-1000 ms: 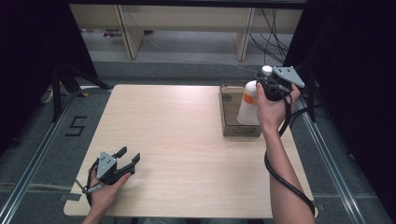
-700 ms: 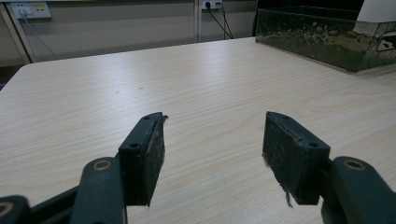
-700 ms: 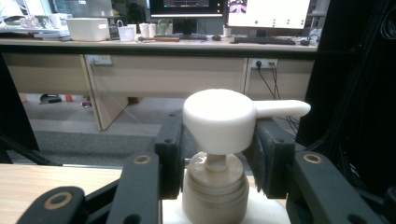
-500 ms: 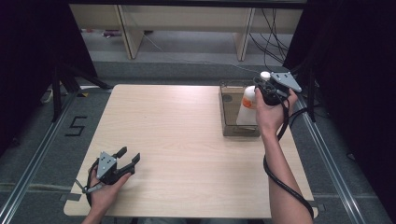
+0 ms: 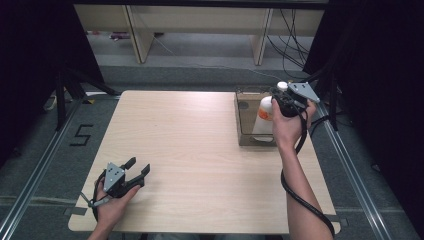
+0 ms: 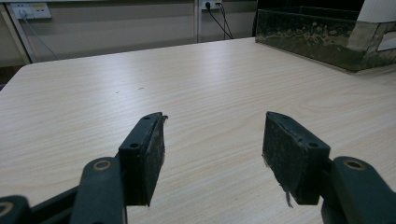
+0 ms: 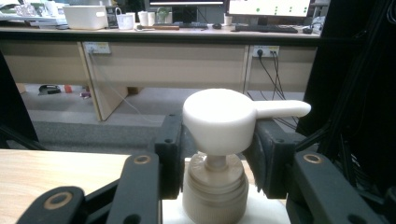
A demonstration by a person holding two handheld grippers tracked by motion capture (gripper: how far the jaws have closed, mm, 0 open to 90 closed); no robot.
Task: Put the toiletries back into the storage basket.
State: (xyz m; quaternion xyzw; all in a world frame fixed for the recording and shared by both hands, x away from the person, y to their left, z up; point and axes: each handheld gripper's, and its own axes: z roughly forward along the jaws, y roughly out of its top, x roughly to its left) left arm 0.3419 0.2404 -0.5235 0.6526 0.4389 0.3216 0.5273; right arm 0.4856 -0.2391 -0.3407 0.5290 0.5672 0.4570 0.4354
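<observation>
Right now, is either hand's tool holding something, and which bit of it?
The right gripper holds the white pump bottle by its neck, just under the pump head. The left gripper holds nothing.

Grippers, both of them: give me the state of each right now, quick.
Left gripper: open, nothing between its jaws, low over the table.
Right gripper: shut on the pump bottle at its neck, over the tray.

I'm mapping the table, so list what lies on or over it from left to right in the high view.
Left gripper → table → bin → pump bottle → right gripper, shut on the pump bottle.
</observation>
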